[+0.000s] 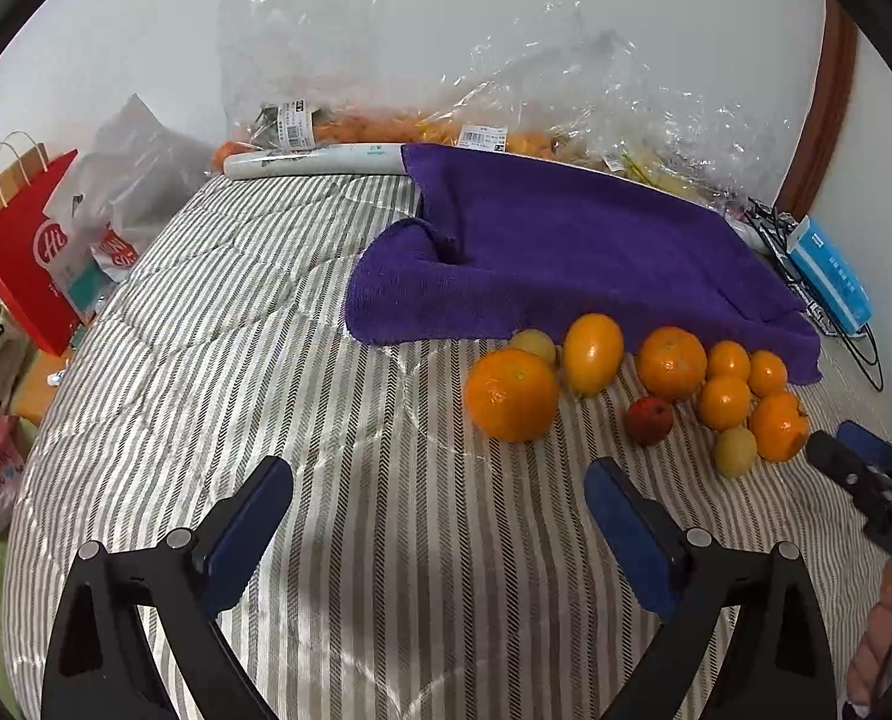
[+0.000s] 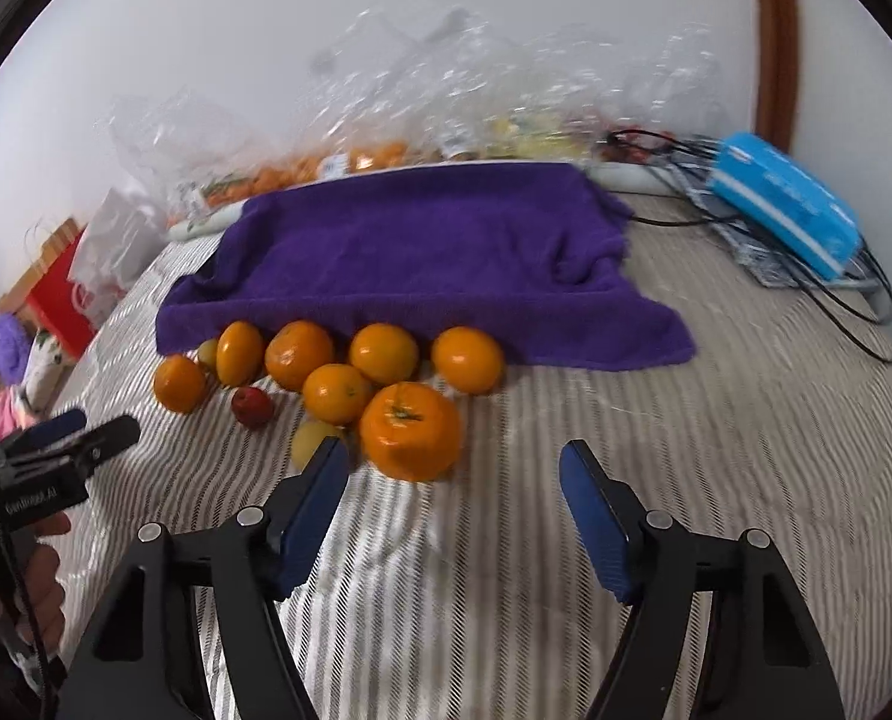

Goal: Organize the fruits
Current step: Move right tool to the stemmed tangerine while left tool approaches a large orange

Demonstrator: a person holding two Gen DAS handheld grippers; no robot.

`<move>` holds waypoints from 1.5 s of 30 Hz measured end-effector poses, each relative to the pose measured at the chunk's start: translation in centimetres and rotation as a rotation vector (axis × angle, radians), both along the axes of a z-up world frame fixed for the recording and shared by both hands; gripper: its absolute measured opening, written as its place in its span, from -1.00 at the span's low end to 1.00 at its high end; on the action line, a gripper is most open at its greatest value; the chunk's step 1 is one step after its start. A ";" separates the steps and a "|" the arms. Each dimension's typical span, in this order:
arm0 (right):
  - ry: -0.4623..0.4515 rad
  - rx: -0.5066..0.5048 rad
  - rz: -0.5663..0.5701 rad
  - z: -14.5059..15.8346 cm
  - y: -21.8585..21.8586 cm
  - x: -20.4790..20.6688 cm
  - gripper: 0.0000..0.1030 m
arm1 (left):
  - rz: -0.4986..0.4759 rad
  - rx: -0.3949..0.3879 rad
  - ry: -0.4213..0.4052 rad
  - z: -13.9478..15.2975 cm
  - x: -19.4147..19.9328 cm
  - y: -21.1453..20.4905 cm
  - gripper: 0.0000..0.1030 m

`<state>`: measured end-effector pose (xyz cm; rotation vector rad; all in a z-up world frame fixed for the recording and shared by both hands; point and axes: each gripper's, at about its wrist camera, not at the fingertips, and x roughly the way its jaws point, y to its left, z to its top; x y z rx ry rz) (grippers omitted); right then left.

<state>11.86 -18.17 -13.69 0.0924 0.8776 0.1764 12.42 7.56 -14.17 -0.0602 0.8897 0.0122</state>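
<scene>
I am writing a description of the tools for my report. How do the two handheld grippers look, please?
Both the left gripper and the right gripper have black angular frames with silver round pivot pins and two flat blue pads. White lettering marks each body, and a black cable hangs beside the left one.

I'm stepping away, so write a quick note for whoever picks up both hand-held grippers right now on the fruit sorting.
Left hand-held gripper: open, empty, over the striped bed cover.
Right hand-held gripper: open, empty, just short of the big orange.
Fruit: oranges, a small red fruit and yellow fruit lie loose in one cluster at the purple towel edge.
Done: nothing sorted yet.
Left: pick up and group all fruit.
</scene>
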 end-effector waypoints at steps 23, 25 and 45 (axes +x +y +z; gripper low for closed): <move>0.053 -0.105 0.059 -3.3 2.2 3.5 0.19 | -0.048 0.037 0.050 -3.0 4.3 -1.7 0.56; 0.053 -0.114 0.058 -3.3 2.3 3.5 0.18 | -0.049 0.046 0.052 -3.1 4.3 -1.8 0.56; 0.036 -0.127 0.072 -3.2 2.8 3.4 -0.13 | -0.093 -0.020 0.011 -2.7 4.0 -1.7 -0.20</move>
